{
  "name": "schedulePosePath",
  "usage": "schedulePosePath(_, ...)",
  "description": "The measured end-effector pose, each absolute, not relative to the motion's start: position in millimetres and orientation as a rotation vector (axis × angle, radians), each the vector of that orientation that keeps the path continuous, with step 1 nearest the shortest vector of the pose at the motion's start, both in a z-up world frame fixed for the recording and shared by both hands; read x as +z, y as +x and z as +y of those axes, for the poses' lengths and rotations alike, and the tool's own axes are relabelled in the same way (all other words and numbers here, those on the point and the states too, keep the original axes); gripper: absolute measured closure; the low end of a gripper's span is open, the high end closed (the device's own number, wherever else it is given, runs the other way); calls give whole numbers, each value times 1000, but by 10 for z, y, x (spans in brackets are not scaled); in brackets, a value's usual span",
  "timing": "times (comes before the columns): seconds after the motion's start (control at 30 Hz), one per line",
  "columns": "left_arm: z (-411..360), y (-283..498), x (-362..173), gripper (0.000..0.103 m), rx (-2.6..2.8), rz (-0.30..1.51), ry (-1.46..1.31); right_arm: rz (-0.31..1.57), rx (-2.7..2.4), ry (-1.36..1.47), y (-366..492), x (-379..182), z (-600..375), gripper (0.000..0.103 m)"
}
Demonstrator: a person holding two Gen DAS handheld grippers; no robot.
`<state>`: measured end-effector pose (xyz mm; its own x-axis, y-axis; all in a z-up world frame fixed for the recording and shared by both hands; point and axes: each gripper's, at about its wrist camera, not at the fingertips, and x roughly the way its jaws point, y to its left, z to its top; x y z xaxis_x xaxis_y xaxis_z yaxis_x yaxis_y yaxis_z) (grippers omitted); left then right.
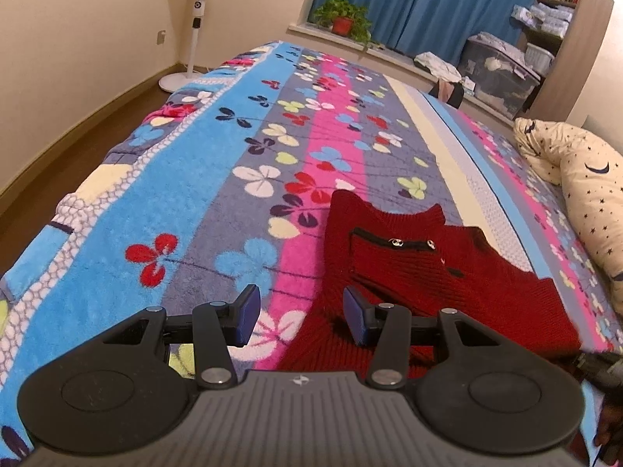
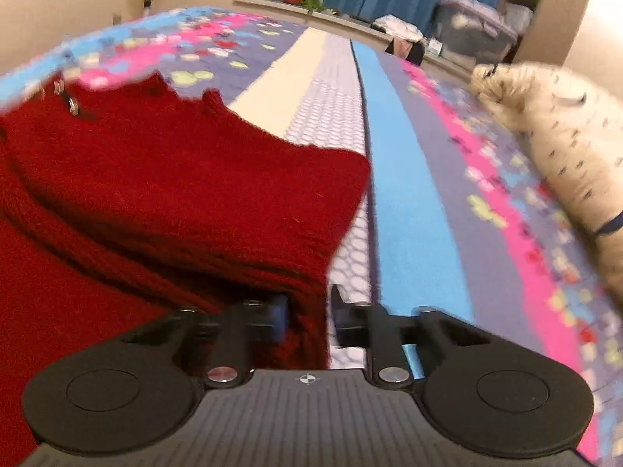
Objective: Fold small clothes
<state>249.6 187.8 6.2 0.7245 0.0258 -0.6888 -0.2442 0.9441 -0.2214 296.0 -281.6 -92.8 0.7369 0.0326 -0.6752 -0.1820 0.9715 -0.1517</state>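
A dark red knit sweater (image 1: 409, 272) lies on the flower-patterned fleece blanket (image 1: 218, 163) that covers the bed, with a small black-trimmed pocket opening and 2 metal snaps showing on its upper face. In the right wrist view the right gripper (image 2: 307, 317) has its 2 fingers narrowed around a bunched edge of the sweater (image 2: 175, 194); the knit fills the gap, though motion blur hides how firmly the pads press. The left gripper (image 1: 301, 315) is held low over the blanket with its blue-padded fingers (image 1: 249, 313) wide apart and holding nothing; its right finger sits over the sweater's left edge, its left finger over the pink stripe. A cream star-printed pillow (image 1: 584, 190) lies well to the right. Beyond the bed stand a pedestal fan (image 1: 194, 19), a potted plant (image 1: 342, 19) and blue curtains (image 1: 428, 0).
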Motion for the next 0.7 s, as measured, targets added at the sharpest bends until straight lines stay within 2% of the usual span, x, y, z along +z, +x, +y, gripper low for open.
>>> schedulePosePath(0.07,1853,2514,47,51,148,752,-294,722,109,-119,2973,-844,-2933,87)
schedulePosePath(0.17,1835,2546,9,51,144,765,-284,876,134,-120,3029,-1128,-3001,87)
schedulePosePath(0.27,1849,2562,-14,51,148,776,-287,857,144,-27,3020,-990,-3105,84)
schedulePosePath(0.37,1857,2574,-17,51,135,778,-295,840,220,132,2947,-783,-3275,73)
schedulePosePath(0.4,1857,2583,-21,51,126,779,-295,821,259,181,2916,-702,-3346,73)
schedulePosePath(0.47,1866,2625,-32,51,107,784,-302,778,295,290,2914,-580,-3537,56)
schedulePosePath(0.6,1921,2725,-96,42,58,773,-349,710,282,514,2993,-503,-3928,52)
schedulePosePath(0.67,1925,2790,-121,39,33,757,-349,705,227,595,3085,-620,-4005,45)
schedulePosePath(0.7,1923,2836,-144,39,27,750,-347,724,213,595,3151,-694,-3998,44)
